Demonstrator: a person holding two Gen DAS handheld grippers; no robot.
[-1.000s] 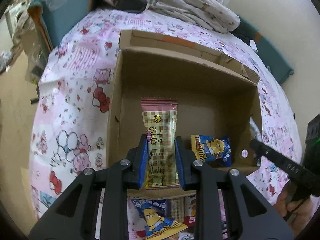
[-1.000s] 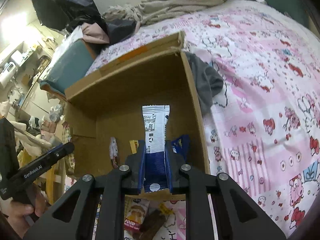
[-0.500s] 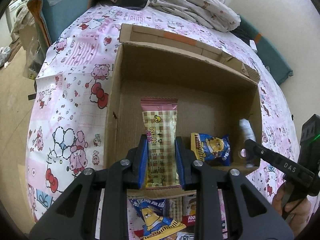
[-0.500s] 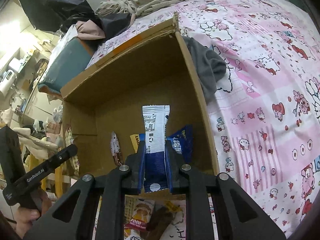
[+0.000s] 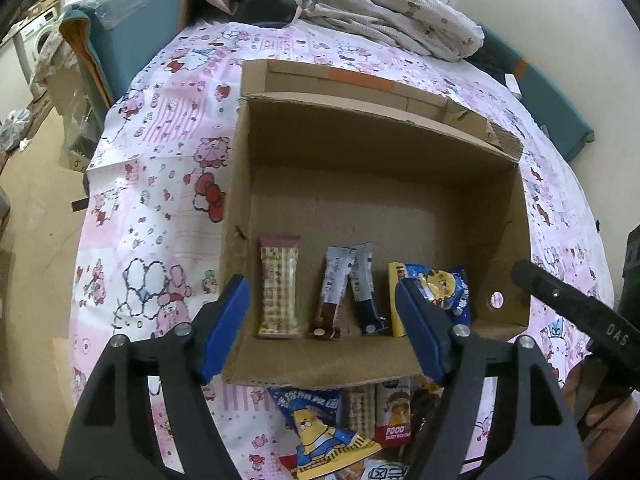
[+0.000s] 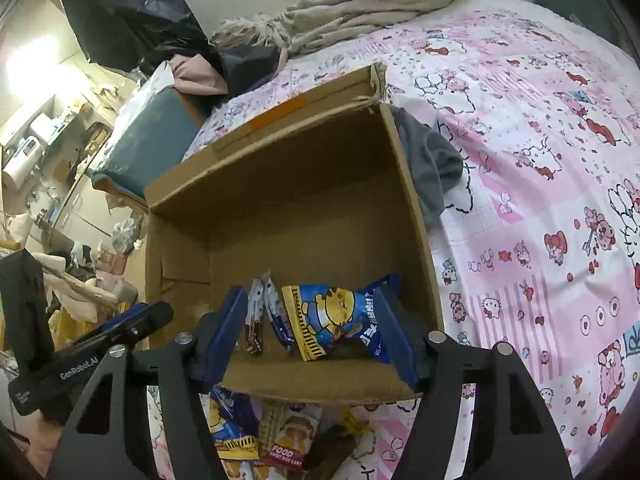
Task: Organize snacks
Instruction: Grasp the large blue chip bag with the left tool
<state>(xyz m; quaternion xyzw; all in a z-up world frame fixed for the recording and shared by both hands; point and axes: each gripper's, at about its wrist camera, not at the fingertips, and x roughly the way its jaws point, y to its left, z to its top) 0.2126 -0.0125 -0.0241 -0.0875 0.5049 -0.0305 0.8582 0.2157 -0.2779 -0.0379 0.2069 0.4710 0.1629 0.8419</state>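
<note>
The box point(image 5: 240, 184) is sitting on the bed point(image 5: 160, 128). Four snacks are lying in a row inside the box, along its near wall. The checked bar point(image 5: 279, 286) is lying nearest the box's left wall. Two thin packets point(image 5: 346, 288) are lying next to it, touching at their tops. The bear bag point(image 5: 438, 288) is lying nearest the box's right wall. More snacks point(image 5: 344, 424) are lying on the bed just in front of the box. A pile of bedding point(image 5: 380, 12) is lying behind the box. A piece of cloth point(image 6: 428, 168) is lying against the box's right wall, outside it.
</note>
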